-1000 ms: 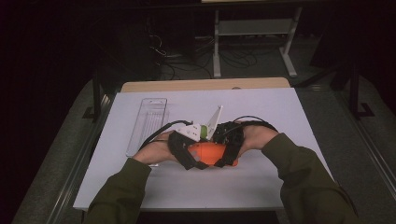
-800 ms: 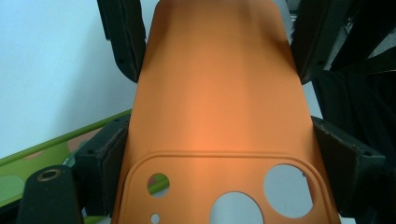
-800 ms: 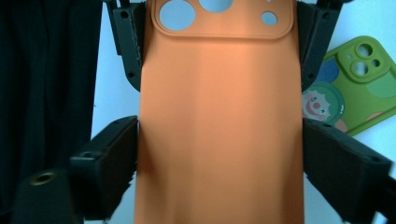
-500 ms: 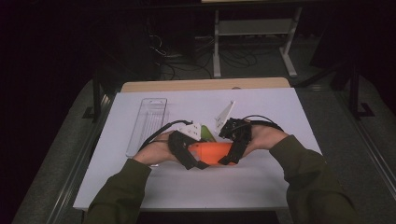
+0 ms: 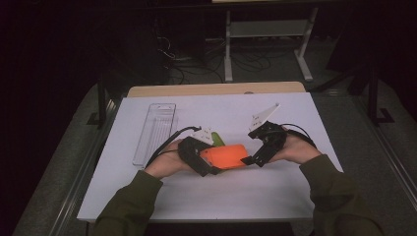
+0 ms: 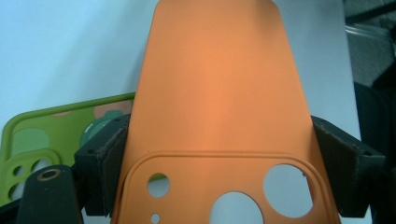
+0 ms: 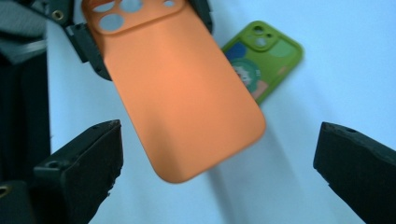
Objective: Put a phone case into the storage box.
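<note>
no readable text, labels or numbers

Person wears olive-green long sleeves [image 5: 339, 196], bunched at the cuffs. Both grippers are matte black: left gripper [image 5: 209, 164], right gripper [image 5: 253, 158], black cable [image 5: 169, 140] trailing from each. Right one carries a grey three-cornered plate [image 5: 261, 117]. Jaw pads [image 7: 88, 161] blocky and rough-edged, brass-ringed screw hole [image 6: 49, 175] on the left
</note>
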A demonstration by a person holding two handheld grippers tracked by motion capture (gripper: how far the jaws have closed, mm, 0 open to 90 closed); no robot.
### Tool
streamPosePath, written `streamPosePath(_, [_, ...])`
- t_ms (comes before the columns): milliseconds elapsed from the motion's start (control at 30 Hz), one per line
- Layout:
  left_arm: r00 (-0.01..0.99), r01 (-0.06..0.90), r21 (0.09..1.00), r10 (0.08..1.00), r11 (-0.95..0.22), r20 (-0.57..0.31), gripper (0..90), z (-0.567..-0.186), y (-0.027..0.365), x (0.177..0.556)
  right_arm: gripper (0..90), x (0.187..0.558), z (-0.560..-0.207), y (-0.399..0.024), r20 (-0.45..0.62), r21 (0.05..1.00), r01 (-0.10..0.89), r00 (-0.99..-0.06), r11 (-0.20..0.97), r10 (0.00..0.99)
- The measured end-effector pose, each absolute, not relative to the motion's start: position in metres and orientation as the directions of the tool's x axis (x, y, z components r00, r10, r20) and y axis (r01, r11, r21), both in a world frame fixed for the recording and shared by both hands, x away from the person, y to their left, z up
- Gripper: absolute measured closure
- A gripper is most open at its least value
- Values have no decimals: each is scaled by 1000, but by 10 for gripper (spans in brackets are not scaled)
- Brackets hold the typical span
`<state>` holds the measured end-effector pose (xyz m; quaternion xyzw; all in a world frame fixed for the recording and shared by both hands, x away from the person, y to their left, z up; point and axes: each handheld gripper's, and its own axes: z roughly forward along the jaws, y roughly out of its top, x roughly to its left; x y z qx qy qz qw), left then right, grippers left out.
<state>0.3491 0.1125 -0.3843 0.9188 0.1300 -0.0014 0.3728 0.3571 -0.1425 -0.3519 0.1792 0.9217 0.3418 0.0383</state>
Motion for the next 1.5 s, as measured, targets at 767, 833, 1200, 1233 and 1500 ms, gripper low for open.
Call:
streamPosePath(767, [883, 404, 666, 457, -627, -106, 160, -384, 117, 354, 0, 331, -392, -178, 134, 718, 547, -714, 430, 687])
streamPosePath(833, [869, 427, 674, 479, -603, -122, 160, -385, 116, 354, 0, 327, -395, -179, 126, 733, 544, -698, 408, 704])
streamPosePath(1200, [873, 413, 674, 477, -613, -101, 160, -383, 121, 357, 0, 318, -410, -180, 121, 776, 538, -639, 330, 759])
streamPosePath(1233, [873, 412, 675, 477, -613, -100, 160, -383, 122, 357, 0, 318, -411, -179, 110, 778, 531, -642, 336, 759])
streamPosePath(1500, [866, 421, 684, 488, -596, -108, 160, -382, 124, 358, 0, 315, -410, -173, 29, 796, 476, -647, 374, 762])
